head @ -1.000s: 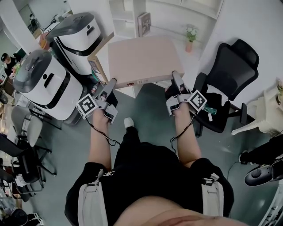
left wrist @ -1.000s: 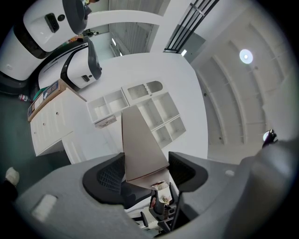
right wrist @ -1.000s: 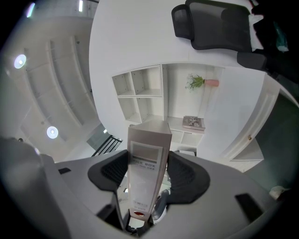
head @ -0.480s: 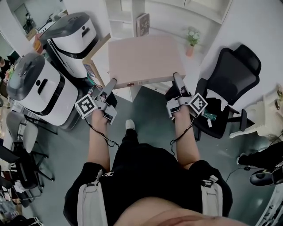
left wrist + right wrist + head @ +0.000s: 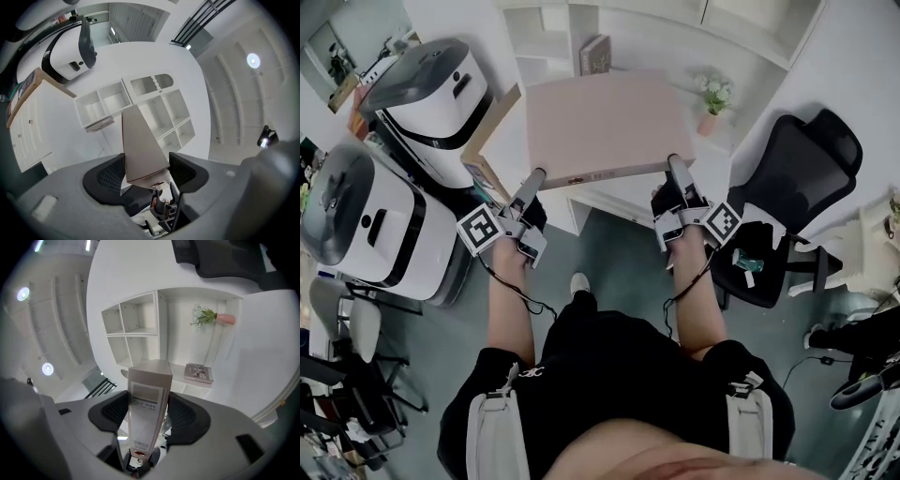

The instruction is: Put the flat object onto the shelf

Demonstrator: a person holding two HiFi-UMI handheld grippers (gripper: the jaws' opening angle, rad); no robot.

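file box [image 5: 605,127]: just one
grippers: two, so left gripper [image 5: 534,178] and right gripper [image 5: 675,167]
marker cubes [image 5: 481,230]: two, one per gripper, second one's here [image 5: 722,220]
big white machines [image 5: 431,89]: two, both on the left side, other one nearer [image 5: 366,220]
black office chair [image 5: 797,178]: one for sure; there are more dark chair-ish shapes at the lower left edge, but they're too murky to count
book [image 5: 595,56]: one
pink vase with flowers [image 5: 712,103]: one
shelf unit [image 5: 534,37]: one
person [image 5: 609,375]: one
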